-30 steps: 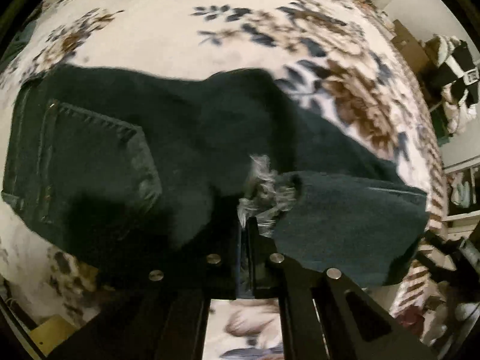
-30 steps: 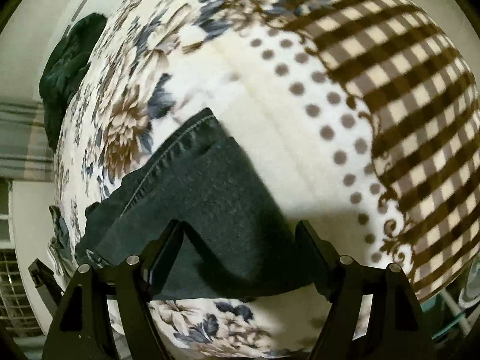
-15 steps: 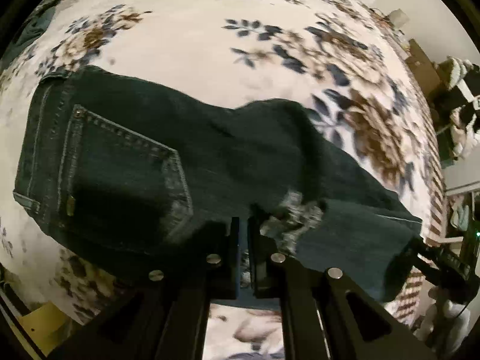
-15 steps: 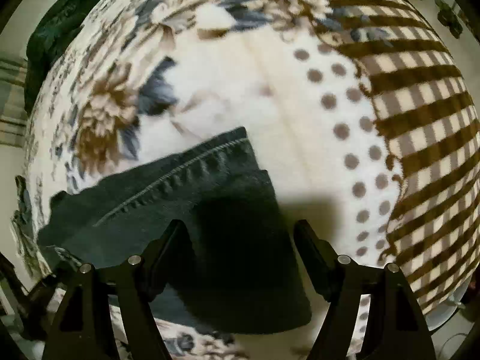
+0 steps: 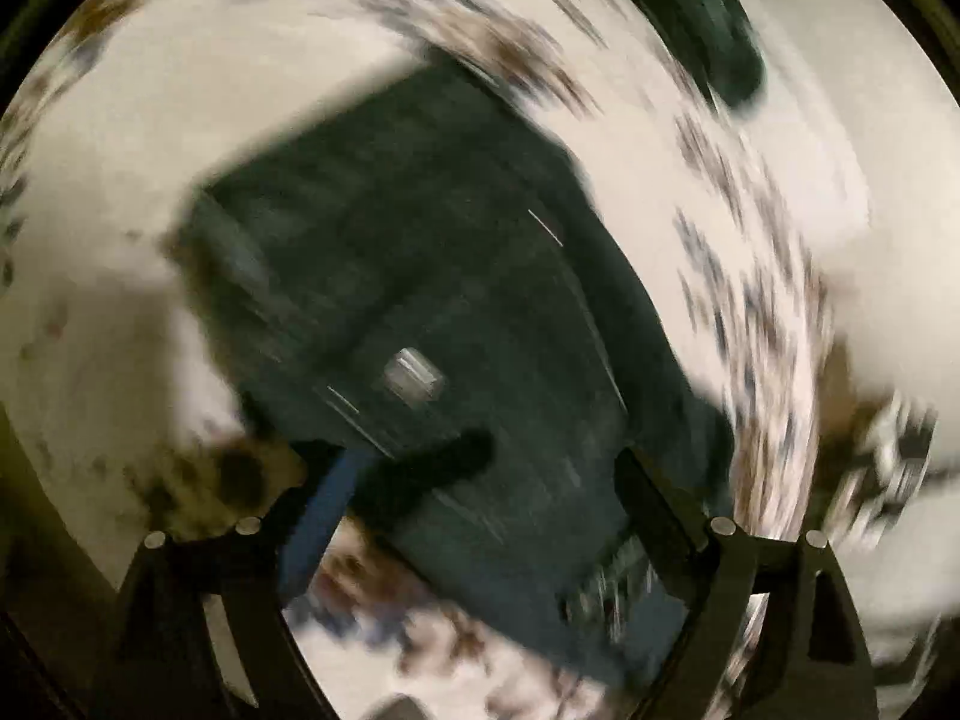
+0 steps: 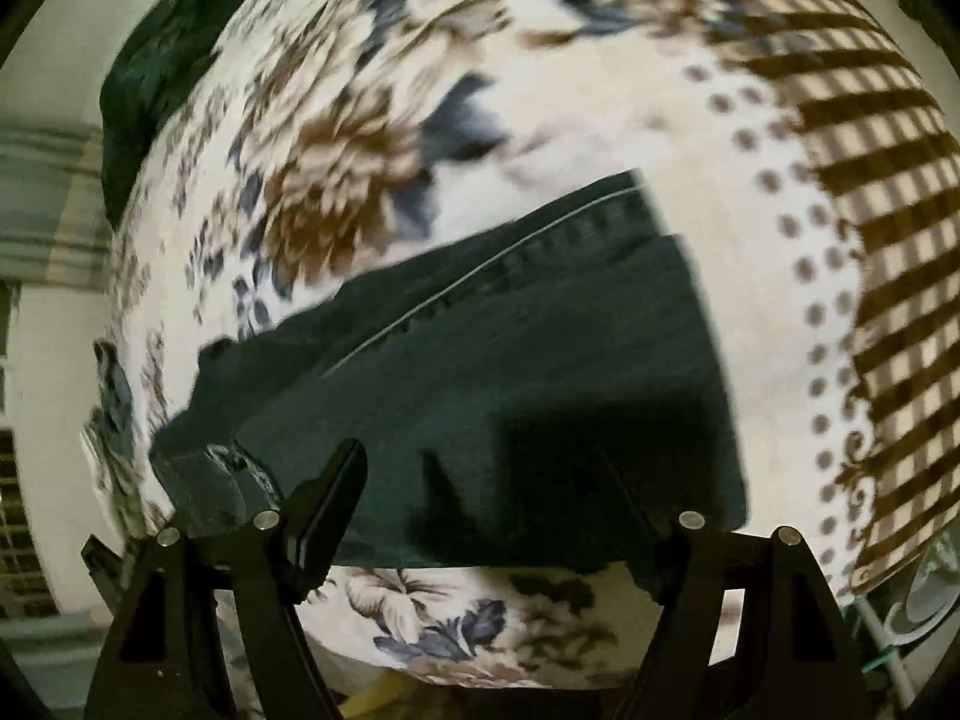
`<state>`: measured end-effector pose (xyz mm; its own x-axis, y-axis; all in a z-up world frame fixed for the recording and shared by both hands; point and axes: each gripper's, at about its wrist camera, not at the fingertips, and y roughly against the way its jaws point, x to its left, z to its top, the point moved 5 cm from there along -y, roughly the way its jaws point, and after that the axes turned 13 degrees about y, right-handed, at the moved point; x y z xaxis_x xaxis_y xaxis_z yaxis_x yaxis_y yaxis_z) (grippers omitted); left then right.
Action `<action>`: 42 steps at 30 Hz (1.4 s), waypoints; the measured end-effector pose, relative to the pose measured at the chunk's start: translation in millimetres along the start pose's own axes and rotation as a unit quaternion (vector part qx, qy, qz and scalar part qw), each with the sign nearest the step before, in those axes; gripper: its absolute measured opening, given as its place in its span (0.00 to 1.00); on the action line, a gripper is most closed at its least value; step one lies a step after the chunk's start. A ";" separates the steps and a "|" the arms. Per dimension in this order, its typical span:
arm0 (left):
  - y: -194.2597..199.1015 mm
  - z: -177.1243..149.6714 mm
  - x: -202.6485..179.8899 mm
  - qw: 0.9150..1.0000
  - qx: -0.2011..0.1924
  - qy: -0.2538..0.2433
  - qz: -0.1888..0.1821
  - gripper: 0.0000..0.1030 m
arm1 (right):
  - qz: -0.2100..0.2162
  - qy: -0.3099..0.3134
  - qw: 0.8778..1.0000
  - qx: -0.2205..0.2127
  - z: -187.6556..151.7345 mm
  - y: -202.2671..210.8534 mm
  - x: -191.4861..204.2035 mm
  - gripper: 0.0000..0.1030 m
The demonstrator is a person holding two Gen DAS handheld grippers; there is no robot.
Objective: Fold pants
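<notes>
- Left gripper (image 5: 474, 480) has its fingers spread wide, nothing between them, over the dark pants (image 5: 420, 312); that view is badly blurred.
- Right gripper (image 6: 480, 498) gapes wide too, empty, hovering above the pants (image 6: 510, 360).
- Pants lie folded on the floral bedspread (image 6: 372, 138).

The pants (image 6: 540, 360) are dark denim, near black with a green-blue cast, lying flat and doubled over on the bed's floral blanket (image 6: 336, 168). In the right wrist view a pale stitched seam runs diagonally along the upper layer, and the far edge ends in a straight fold. The left wrist view is blurred; the pants (image 5: 456, 312) show as a dark slab bearing a small pale tag.
</notes>
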<state>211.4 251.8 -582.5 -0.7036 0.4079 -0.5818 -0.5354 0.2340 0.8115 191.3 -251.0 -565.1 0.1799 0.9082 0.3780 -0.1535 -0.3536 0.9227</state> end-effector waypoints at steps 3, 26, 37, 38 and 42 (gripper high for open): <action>-9.3 26.0 27.5 0.996 -0.013 0.081 -0.044 0.83 | -0.011 0.018 1.000 0.004 5.8 -12.7 14.6 0.76; -35.8 88.9 21.6 0.995 -0.076 0.035 -0.051 0.84 | -0.008 0.068 0.997 0.019 24.2 -44.5 70.9 0.76; 23.5 71.6 2.5 0.988 -0.134 -0.006 -0.071 0.25 | -0.002 0.047 0.999 0.001 21.3 -31.9 55.4 0.76; 32.9 67.7 -7.3 0.987 -0.140 -0.021 -0.072 0.25 | -0.002 0.046 0.999 -0.001 21.0 -29.9 54.6 0.76; 79.0 38.7 -56.0 0.978 -0.168 -0.099 -0.081 0.24 | 0.009 0.036 0.999 -0.016 18.9 -14.4 46.0 0.76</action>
<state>226.6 281.6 -483.7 -0.5110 0.5601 -0.6521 -0.7784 0.0204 0.6275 220.1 -208.4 -559.5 0.1062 0.9158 0.3874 -0.1882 -0.3640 0.9122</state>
